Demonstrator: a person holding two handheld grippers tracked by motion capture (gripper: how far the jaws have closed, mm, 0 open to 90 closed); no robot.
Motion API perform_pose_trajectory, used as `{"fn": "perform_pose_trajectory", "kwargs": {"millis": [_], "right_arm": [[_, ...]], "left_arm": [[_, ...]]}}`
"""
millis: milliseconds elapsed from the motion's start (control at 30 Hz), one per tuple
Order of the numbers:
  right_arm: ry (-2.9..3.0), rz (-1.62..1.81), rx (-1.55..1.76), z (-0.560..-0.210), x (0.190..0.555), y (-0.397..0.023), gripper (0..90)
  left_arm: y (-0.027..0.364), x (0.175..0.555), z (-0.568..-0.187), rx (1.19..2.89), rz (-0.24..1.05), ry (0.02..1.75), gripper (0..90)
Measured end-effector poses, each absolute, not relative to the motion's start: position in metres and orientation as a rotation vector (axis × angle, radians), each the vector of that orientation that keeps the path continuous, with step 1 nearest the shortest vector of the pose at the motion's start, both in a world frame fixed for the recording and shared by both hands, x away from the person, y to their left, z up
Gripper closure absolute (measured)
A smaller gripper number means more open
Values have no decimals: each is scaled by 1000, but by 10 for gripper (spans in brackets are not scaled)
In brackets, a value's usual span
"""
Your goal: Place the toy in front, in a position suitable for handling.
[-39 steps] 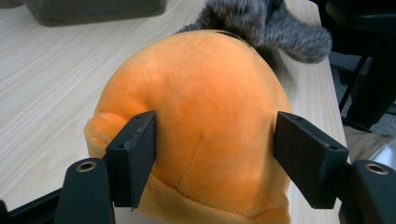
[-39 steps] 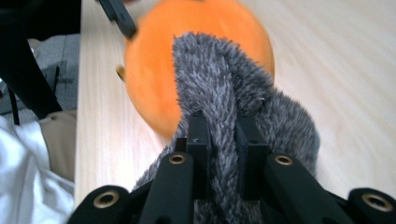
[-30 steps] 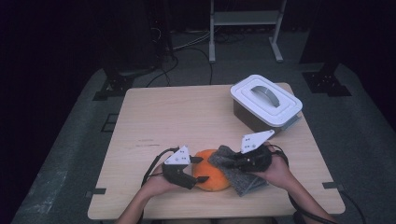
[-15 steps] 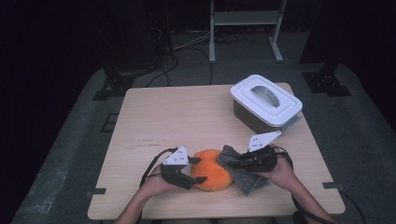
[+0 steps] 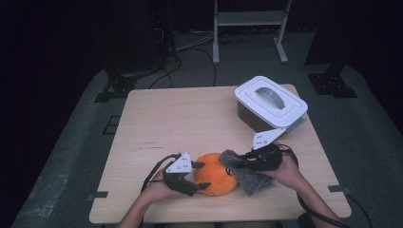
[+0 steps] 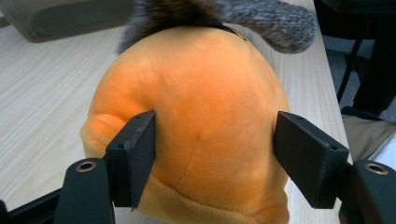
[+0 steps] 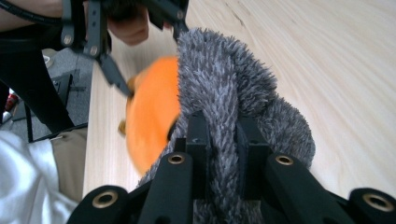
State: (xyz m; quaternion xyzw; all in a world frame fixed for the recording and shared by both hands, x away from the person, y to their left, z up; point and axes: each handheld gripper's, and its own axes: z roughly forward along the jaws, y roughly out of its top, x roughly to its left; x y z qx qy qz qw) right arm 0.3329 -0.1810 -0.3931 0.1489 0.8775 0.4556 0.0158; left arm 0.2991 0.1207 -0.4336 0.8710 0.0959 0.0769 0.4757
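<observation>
- My left gripper (image 5: 198, 175) sits near the front edge of the worktop (image 5: 190, 114), a little left of the middle, with its jaws spread about halfway and clamped on the orange plush ball (image 5: 216, 173).
- In the left gripper view the ball (image 6: 196, 126) bulges between my two black jaws, and each pad presses into its side (the plush dents a little at the left pad).
- The ball rests on the worktop, close to the front edge and about midway along it.
- My right gripper (image 5: 240, 164) comes in from the right, just beside the ball, and its jaws stand narrow, pinched on a fold of the grey fuzzy cloth (image 5: 244, 173).
- In the right gripper view the cloth (image 7: 224, 107) rises as a ridge between my two jaws, with the orange ball (image 7: 152, 112) touching it on the left and my other gripper (image 7: 122, 88) beyond.
- The cloth lies partly over the right side of the ball and trails down onto the worktop toward the front right corner.
- A lidded box (image 5: 270, 102), white on top with a grey handle, stands at the back right corner (well apart from both my hands).
- My right hand (image 5: 287, 171) grips its tool from behind, and a black cable runs off toward the front right corner.
</observation>
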Motion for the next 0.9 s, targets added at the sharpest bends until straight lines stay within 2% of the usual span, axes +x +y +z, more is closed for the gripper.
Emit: {"fn": "perform_pose_trajectory", "kwargs": {"millis": [200,300,733,900], "right_arm": [[2756,1394,440,-391,347,-157,774],[2759,1406,456,-393,350,-158,774],[2755,1436,612,-420,340,-203,774],[2751,1434,614,-417,335,-207,774]], "left_arm": [[123,299,-435,2143,197,228,297],[123,300,-435,2138,192,234,297],[121,299,-435,2133,188,230,297],[121,301,-436,2133,183,236,298]]}}
